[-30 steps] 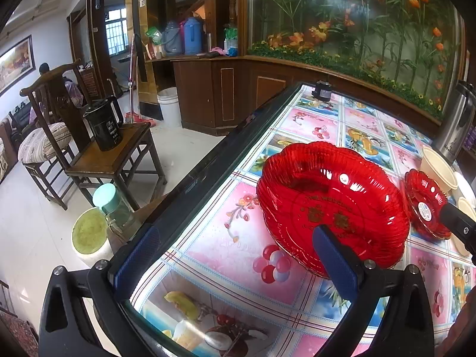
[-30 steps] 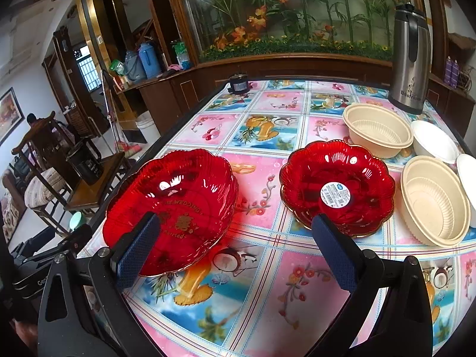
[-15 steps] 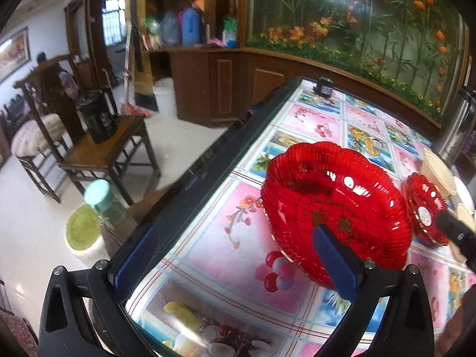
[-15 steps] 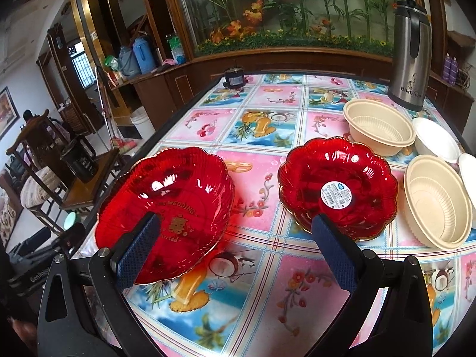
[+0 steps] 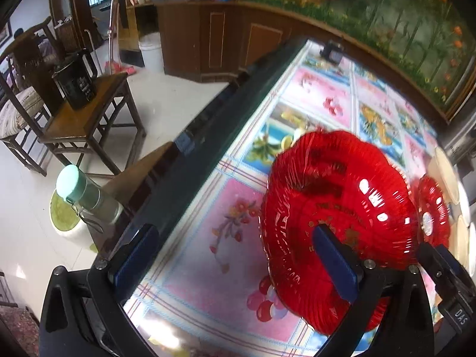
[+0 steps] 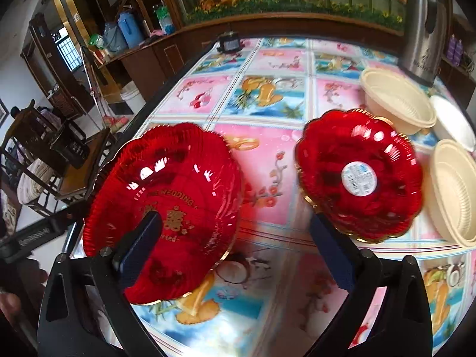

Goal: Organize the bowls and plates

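Observation:
A large red scalloped plate [image 5: 336, 208] with gold lettering lies near the table's left edge; it also shows in the right wrist view [image 6: 166, 205]. A smaller red plate [image 6: 360, 175] with a white sticker lies to its right, seen at the far right of the left wrist view [image 5: 433, 217]. Two cream bowls [image 6: 398, 101] [image 6: 455, 190] and a white bowl [image 6: 453, 122] sit right of it. My left gripper [image 5: 235, 261] is open, its right finger over the large plate's near rim. My right gripper [image 6: 235, 250] is open, low over the table between the two red plates.
A steel thermos jug [image 6: 422, 26] stands at the back right. A small dark object [image 6: 229, 41] sits at the table's far end. Off the table's left edge are a wooden chair with a black kettle [image 5: 74, 83], a bottle [image 5: 86, 196] and a cabinet.
Both grippers have moved forward and lower toward the table. The left gripper has closed in on the large red plate. Both stay open.

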Demonstrator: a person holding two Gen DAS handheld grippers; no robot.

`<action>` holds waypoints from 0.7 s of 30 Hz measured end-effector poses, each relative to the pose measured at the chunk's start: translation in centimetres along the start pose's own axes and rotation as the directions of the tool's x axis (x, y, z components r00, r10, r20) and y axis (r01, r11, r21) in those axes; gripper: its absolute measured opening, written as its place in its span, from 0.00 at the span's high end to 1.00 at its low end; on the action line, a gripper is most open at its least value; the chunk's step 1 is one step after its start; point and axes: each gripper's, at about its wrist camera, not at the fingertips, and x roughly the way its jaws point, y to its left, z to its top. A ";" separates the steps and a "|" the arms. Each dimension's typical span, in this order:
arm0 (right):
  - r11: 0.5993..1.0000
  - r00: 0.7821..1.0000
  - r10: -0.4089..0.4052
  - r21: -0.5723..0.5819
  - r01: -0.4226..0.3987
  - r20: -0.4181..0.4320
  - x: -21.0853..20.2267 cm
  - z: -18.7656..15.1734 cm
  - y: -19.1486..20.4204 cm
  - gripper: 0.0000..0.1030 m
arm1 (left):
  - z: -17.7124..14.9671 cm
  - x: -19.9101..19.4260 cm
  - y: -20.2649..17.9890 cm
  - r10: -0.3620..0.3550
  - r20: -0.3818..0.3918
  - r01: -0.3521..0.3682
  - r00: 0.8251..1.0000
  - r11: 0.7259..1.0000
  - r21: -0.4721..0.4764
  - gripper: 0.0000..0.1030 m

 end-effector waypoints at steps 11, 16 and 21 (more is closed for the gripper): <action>0.986 0.982 0.105 0.145 -0.082 -0.158 4.4 0.0 -1.1 0.45 | -1.2 2.1 -0.6 0.018 -0.095 -0.014 0.995 0.999 0.042 0.29; 0.966 0.967 0.184 0.214 -0.145 -0.176 5.6 -0.6 -1.7 0.88 | -1.4 1.8 -0.3 -0.075 -0.068 0.076 0.995 0.997 0.008 0.70; 0.966 0.974 0.183 0.207 -0.153 -0.131 5.4 -1.3 -1.2 0.92 | -1.7 1.2 -1.6 -0.057 -0.030 0.059 0.998 0.996 0.062 0.86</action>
